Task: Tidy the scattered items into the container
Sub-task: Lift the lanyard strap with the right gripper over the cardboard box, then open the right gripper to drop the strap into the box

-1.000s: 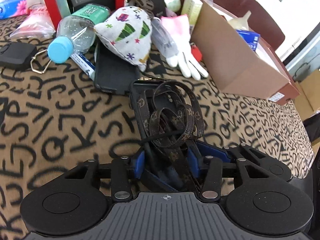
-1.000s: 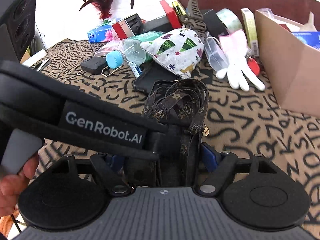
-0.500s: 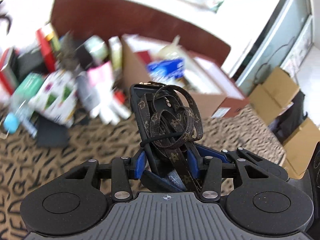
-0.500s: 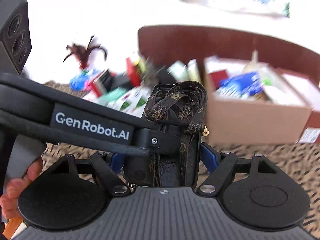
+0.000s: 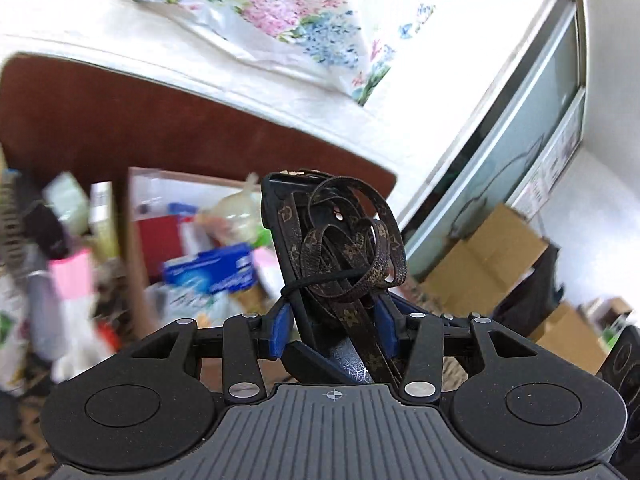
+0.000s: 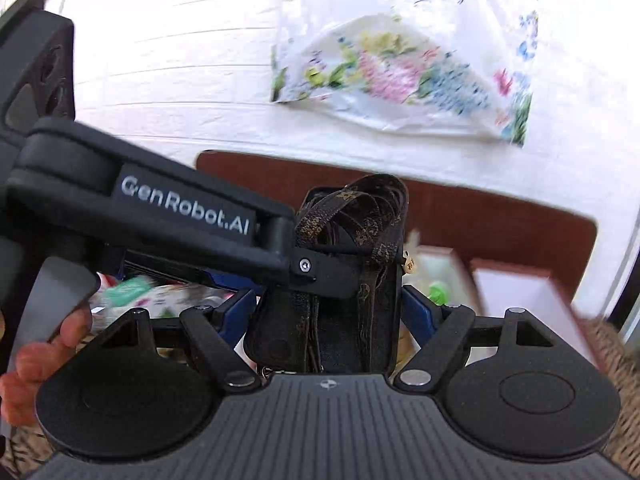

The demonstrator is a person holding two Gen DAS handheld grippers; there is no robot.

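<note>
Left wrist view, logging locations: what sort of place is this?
Probably a lived-in home room, perhaps a bedroom: a white bed with a floral bag, a glass door and stacked cardboard boxes.

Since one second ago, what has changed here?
Both grippers, left and right, have lifted the strap-wrapped phone case off the patterned tabletop and carried it toward the cardboard box. The grip is unchanged: both pairs of jaws stay shut on it.
</note>
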